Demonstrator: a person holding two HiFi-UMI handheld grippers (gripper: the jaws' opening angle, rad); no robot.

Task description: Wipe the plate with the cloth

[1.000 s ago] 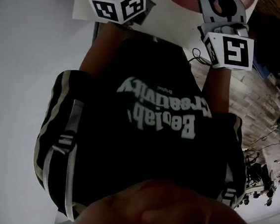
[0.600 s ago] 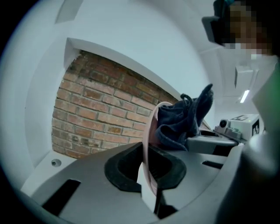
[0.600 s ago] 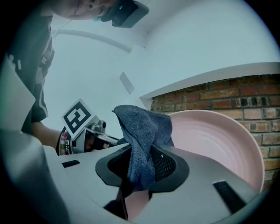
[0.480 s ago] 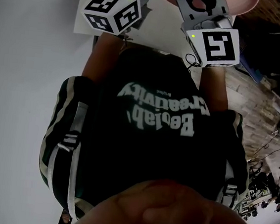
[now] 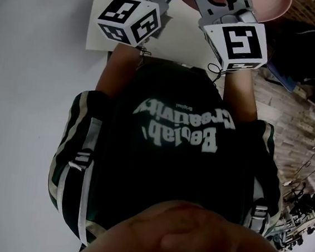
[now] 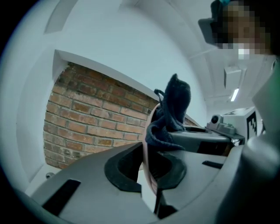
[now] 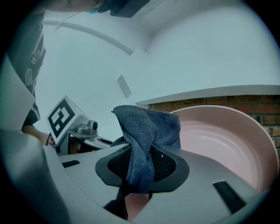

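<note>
A pale pink plate (image 7: 227, 140) is held up in the air, tilted so that its hollow face turns toward the right gripper's camera. A dark blue cloth (image 7: 146, 127) is bunched against the plate's near edge, touching it.

The left gripper (image 6: 148, 168) has its jaws closed on the plate's rim, which its own camera sees edge-on as a thin pink line running between the pads. This grip seems meant to steady the plate and offer its face to the cloth.

The right gripper (image 7: 142, 164) has its jaws pinched on a fold of the cloth, the loose end standing up above them. Holding it by a fold likely leaves a soft pad free to rub the plate.

The two grippers sit close together, each showing in the other's view.

From the head camera, only the square-marked cubes and a sliver of pink show at the top, above the person's dark printed shirt (image 5: 171, 152). A brick wall (image 6: 92, 118) lies behind.
</note>
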